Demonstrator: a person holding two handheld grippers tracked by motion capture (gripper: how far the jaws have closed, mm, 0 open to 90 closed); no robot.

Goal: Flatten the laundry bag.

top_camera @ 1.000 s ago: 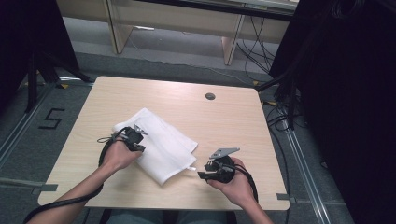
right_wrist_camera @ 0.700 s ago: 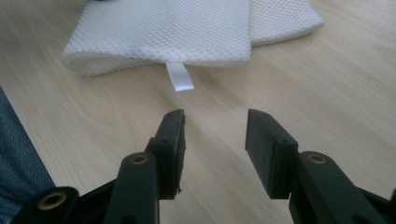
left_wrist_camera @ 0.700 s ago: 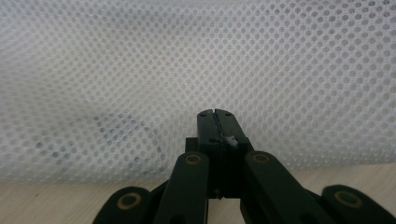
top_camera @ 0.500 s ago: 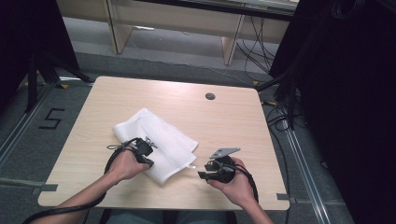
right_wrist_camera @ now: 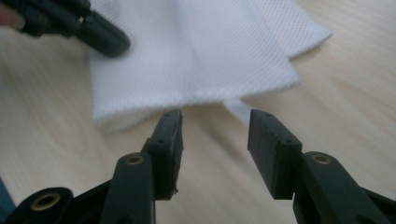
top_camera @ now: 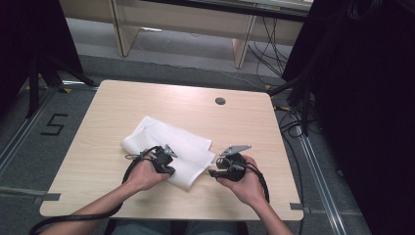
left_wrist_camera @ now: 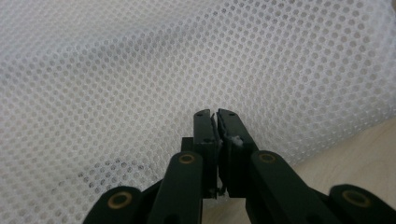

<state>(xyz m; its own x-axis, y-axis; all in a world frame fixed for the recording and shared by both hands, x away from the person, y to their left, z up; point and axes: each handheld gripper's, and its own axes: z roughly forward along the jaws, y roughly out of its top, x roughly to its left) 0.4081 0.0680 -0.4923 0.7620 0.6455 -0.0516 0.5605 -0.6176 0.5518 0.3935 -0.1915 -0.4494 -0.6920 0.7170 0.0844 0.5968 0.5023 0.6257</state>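
From above we see a folded white mesh cloth (top_camera: 169,149) lying near the middle of the light wooden table (top_camera: 112,107), our left gripper (top_camera: 164,161) over its near part and our right gripper (top_camera: 218,171) just beside its near right corner. Along the left gripper (left_wrist_camera: 215,122), its jaws have just been opening slightly, nearly together, a wisp of white between them, above the mesh (left_wrist_camera: 140,70). Along the right gripper (right_wrist_camera: 215,130), its jaws have just been opening and stand wide apart with nothing between them, just short of the cloth's edge (right_wrist_camera: 196,60).
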